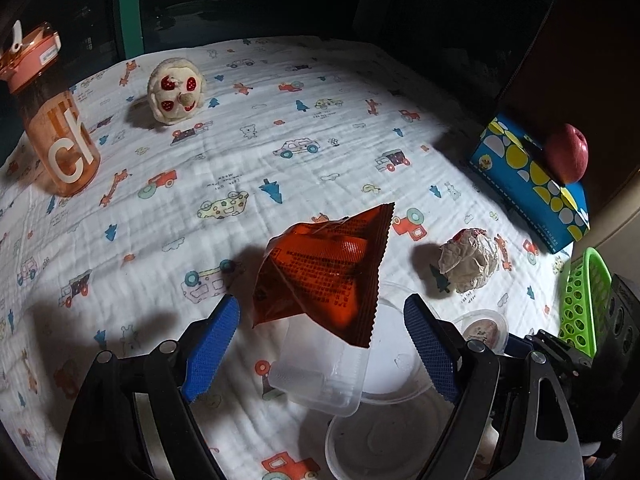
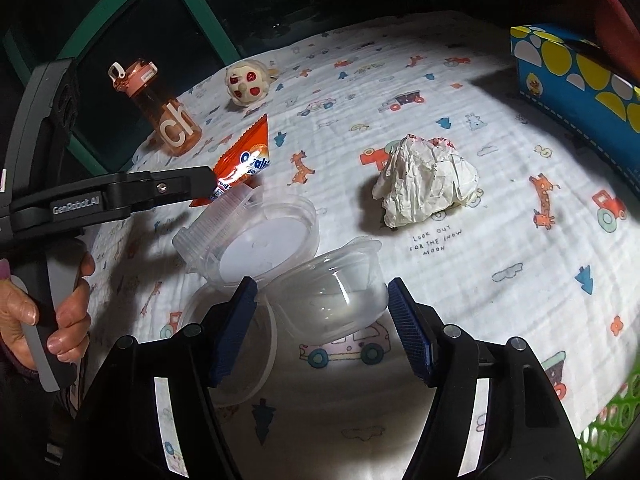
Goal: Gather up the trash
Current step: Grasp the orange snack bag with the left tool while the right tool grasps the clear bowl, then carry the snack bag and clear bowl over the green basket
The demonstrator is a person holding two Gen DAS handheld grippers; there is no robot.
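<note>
An orange snack wrapper stands propped on a clear plastic container, just ahead of my open left gripper. It also shows in the right wrist view. A crumpled white paper ball lies to the right. My right gripper is open, its blue pads on either side of a clear plastic cup lying on its side. A clear round lid rests beside it.
An orange water bottle, a plush toy, and a blue tissue box with a red apple on it stand around the printed cloth. A green basket sits at the right edge.
</note>
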